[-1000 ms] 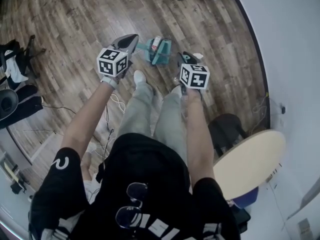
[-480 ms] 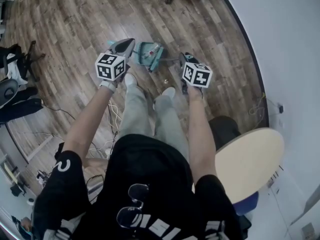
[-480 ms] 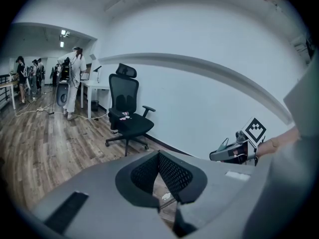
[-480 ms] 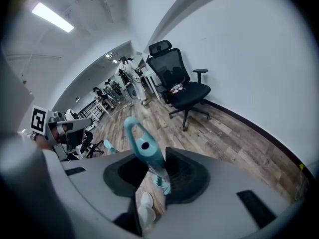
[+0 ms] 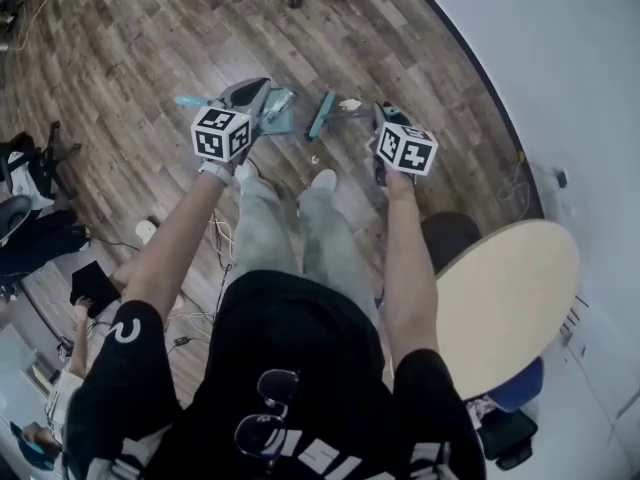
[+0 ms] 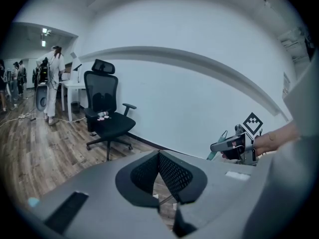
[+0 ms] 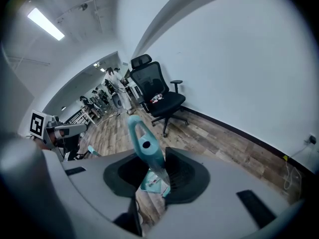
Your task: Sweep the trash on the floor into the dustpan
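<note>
You have stepped forward in the last second, and both tools are now nearer to the work. Your left tool (image 5: 255, 90) has come over the teal dustpan (image 5: 280, 115), which lies on the wooden floor (image 5: 150, 48) in front of your feet. The dustpan handle (image 5: 190, 100) shows out on the left side of this tool. In the left gripper view the jaws are pressed together at the tips and I see nothing between them, so I judge that this tool does not hold the dustpan yet.

Your right tool (image 5: 380, 115) is closed on the teal hand brush (image 5: 321, 121). In the right gripper view the brush handle (image 7: 144, 146), with its hanging loop, stands between the two pads.

A second ago the brush head was against the mouth of the dustpan. Now it is just beside the dustpan, on the right, with a strip of floor between them. Something pale lies inside the dustpan.

A small scrap (image 5: 313, 160) is on the floor between the brush and your shoe (image 5: 323, 179), and a pale scrap (image 5: 350, 103) lies near the brush handle. So the sweeping is not finished, in my judgement: these two pieces must be brought to the dustpan's mouth.
</note>
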